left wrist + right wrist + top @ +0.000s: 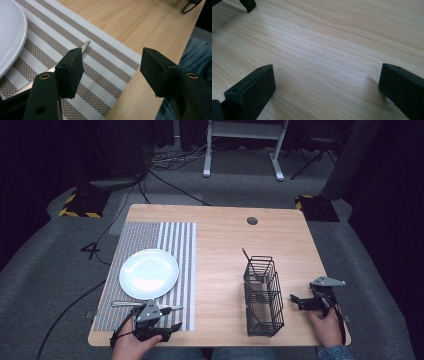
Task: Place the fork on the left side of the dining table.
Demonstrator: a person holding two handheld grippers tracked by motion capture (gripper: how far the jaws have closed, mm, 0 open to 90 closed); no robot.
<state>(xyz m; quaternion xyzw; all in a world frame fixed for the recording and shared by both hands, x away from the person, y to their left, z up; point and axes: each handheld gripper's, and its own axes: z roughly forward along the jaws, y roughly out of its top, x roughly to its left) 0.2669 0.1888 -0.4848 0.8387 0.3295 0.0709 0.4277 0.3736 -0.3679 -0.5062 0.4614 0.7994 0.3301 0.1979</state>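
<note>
Wooden table (220,245): knife (145,305) beside open left hand-held gripper (167,331).

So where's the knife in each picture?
High view: the knife lies on the striped placemat, below the white plate, by the left tongs.
Left gripper view: knife tip pokes out behind the left jaw.
Right gripper view: not in it.
Shared landmark: the wooden table.
</note>
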